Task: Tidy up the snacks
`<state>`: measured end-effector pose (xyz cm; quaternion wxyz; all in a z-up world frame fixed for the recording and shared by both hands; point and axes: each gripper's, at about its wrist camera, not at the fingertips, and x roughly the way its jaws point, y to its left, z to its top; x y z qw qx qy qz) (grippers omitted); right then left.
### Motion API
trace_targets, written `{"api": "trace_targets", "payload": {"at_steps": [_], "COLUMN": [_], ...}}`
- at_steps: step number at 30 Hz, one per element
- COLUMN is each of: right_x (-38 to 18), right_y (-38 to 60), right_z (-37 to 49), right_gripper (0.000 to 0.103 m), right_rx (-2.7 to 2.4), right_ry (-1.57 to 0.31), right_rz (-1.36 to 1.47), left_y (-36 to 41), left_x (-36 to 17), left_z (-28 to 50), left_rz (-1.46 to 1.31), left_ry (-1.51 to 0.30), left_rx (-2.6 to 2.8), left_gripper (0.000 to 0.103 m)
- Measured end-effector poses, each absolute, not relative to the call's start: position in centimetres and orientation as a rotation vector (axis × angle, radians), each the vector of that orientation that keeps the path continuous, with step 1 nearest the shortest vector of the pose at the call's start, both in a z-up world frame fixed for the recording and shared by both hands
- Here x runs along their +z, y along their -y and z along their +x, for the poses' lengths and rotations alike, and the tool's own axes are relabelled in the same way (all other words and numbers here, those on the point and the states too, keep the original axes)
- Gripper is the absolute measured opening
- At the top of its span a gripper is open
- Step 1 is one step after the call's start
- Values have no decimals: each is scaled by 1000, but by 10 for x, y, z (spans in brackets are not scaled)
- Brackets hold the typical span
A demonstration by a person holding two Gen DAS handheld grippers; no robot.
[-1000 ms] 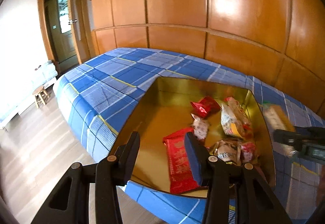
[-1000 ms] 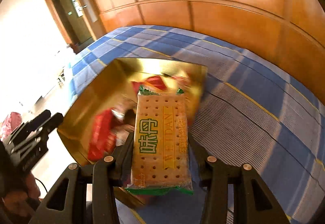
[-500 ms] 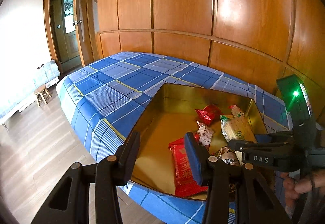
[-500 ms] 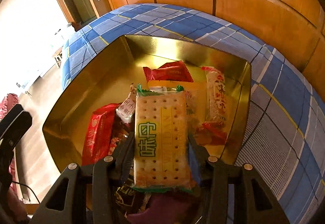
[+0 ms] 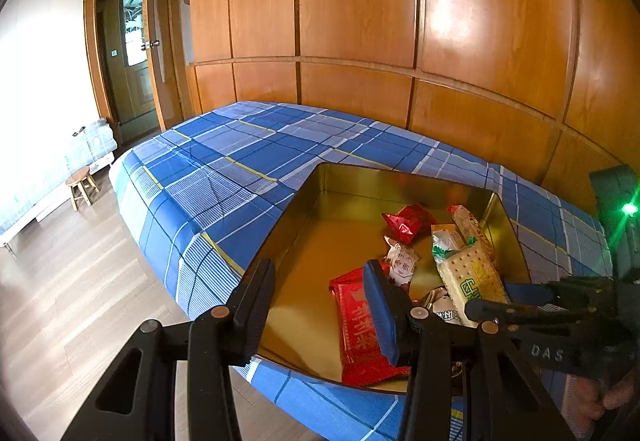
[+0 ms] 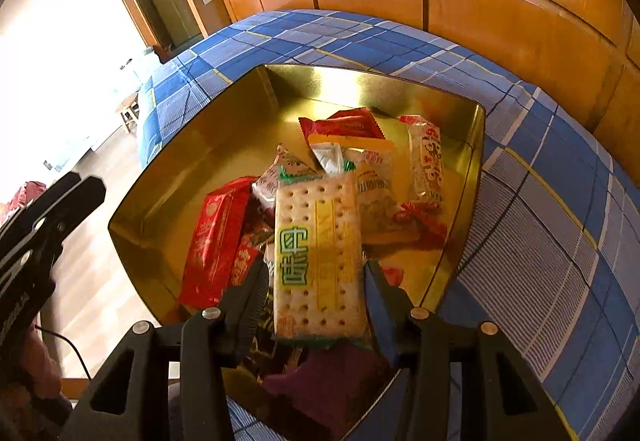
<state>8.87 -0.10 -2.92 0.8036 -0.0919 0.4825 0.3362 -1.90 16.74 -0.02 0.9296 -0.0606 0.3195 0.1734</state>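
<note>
On the bed [image 5: 224, 165], with its blue plaid sheet, sits a gold tin [image 5: 304, 209] with the snacks inside. The right wrist view looks almost straight down into it, so you get the whole pile: a long red pack [image 6: 212, 237] on the left, a red wrapper [image 6: 344, 123] at the far end, a clear bag with red print [image 6: 426, 161] along the right wall, an orange-edged bag [image 6: 372, 177] in the middle, and something purple [image 6: 332, 381] at the near edge that the left view doesn't show at all. The left wrist view is lower and more side-on, and adds the room: wooden wall panels, a doorway, a small stool [image 5: 82, 185].

The cracker pack [image 6: 318, 257] is pale, dotted with holes, green lettering down one side and green ends. It's over the pile in the tin, pinched by its long sides in the right gripper [image 6: 316, 281], fingers partway closed on it. The left gripper [image 5: 320, 301] hangs over the tin's near corner, fingers partly open, holding nothing.
</note>
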Motion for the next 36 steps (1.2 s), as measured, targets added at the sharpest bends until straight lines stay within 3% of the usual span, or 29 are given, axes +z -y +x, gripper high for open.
{"api": "trace_targets", "payload": {"at_steps": [2, 4, 6, 8, 36], "right_x": [-28, -29, -30, -35, -28], "right_y": [-2, -5, -8, -14, -1], "right_z": [83, 80, 84, 93, 81], "right_gripper": [45, 29, 24, 13, 16], "right_rx": [714, 706, 710, 685, 645], "right_ry": [-1005, -987, -987, -999, -938], "right_rz": [-240, -273, -265, -277, -227], "left_y": [-167, -167, -166, -165, -149], "left_x": [-1, -2, -2, -3, -1], "left_z": [-18, -18, -17, -16, -18], "left_rz": [-125, -123, -123, -120, -88], "left_ry": [-657, -659, -660, -663, -662], "left_rx": [356, 356, 354, 353, 320], "left_gripper": [46, 46, 46, 46, 48]}}
